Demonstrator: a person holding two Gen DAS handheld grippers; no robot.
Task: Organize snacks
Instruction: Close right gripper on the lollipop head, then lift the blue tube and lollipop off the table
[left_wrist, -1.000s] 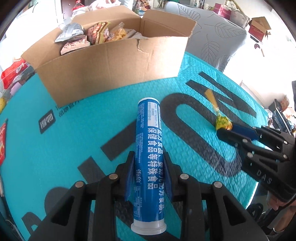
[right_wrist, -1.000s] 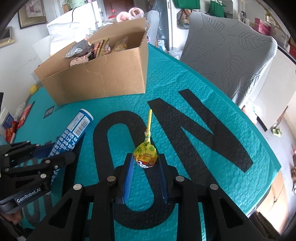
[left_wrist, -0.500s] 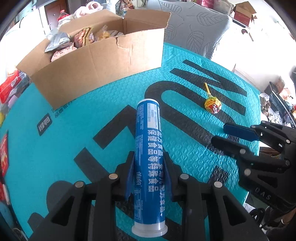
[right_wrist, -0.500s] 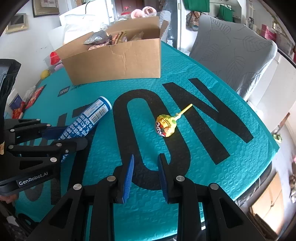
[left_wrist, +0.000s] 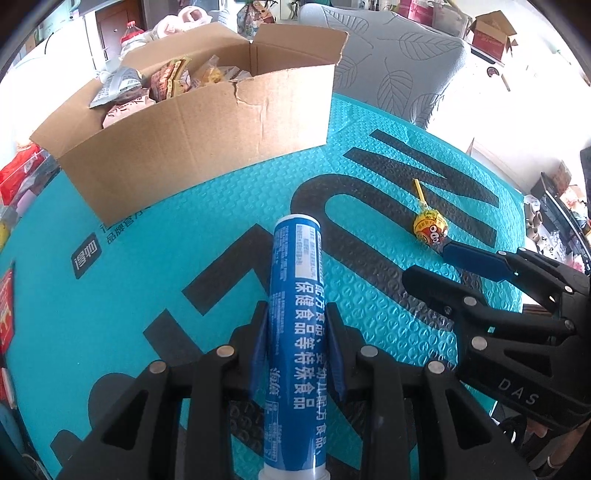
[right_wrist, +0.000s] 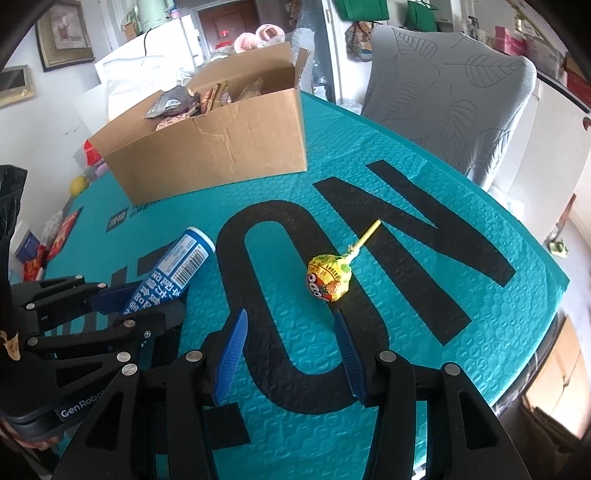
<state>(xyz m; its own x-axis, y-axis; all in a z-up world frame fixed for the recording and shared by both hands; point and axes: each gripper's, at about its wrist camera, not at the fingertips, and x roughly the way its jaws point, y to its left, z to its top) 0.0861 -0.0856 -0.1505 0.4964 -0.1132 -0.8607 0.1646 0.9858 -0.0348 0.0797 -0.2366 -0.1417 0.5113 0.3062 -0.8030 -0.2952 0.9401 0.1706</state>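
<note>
We see the teal worktop (right_wrist: 424, 184) carrying a cardboard box (left_wrist: 207, 147) full of snacks. Our left claw (left_wrist: 295, 347) pinches a blue tube (left_wrist: 295, 332). Our right claw (right_wrist: 291, 354) is spreading, empty, with the lollipop (right_wrist: 328, 277) lying just ahead.

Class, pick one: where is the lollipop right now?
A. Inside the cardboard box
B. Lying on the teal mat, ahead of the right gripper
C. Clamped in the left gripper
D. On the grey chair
B: the lollipop lies on the teal mat just ahead of the right gripper, whose opening jaws have nothing between them.
</note>
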